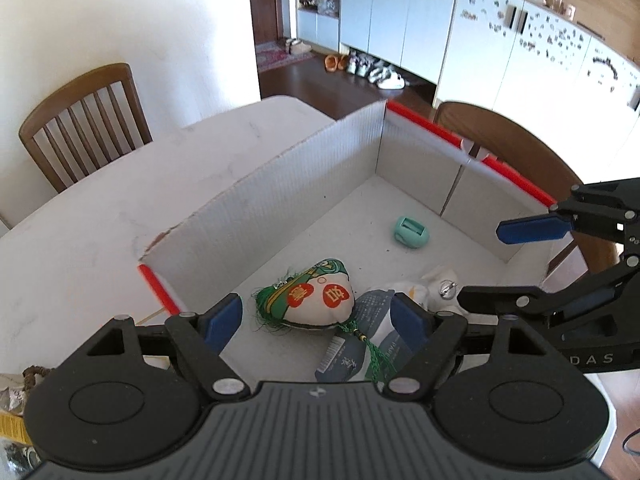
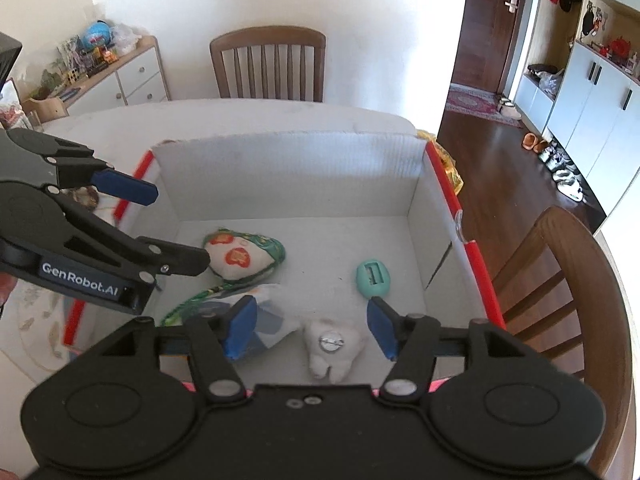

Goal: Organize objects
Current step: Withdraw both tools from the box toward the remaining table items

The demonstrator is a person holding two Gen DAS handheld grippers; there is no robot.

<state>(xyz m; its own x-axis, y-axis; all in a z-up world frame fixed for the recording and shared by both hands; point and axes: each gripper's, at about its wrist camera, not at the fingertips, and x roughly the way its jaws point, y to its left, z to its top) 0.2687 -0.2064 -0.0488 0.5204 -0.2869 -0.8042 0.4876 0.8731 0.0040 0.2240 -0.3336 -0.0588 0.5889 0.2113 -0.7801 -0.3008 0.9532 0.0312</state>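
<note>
A white cardboard box [image 1: 280,184] with red edges stands on the white table [image 1: 100,208]. On its floor lie a white-and-green embroidered pouch [image 1: 316,296] with a green tassel, a blue-grey packet [image 1: 368,320], a white plush toy [image 2: 332,344] with a metal clip, and a small teal object [image 1: 410,233]. My left gripper [image 1: 316,314] hovers open above the pouch [image 2: 236,256], its pads touching nothing. My right gripper [image 2: 312,328] hangs open over the plush toy, with the teal object [image 2: 373,276] just beyond its right finger. Each gripper also shows in the other's view: the right gripper [image 1: 496,264] and the left gripper [image 2: 176,226].
Wooden chairs stand at the table's far side [image 2: 268,64] and right side [image 2: 560,288]. A yellow bag [image 2: 448,164] lies behind the box. Small items [image 2: 84,196] and a patterned mat [image 2: 36,320] lie left of the box. Cabinets [image 1: 400,16] and shoes [image 1: 372,68] are across the room.
</note>
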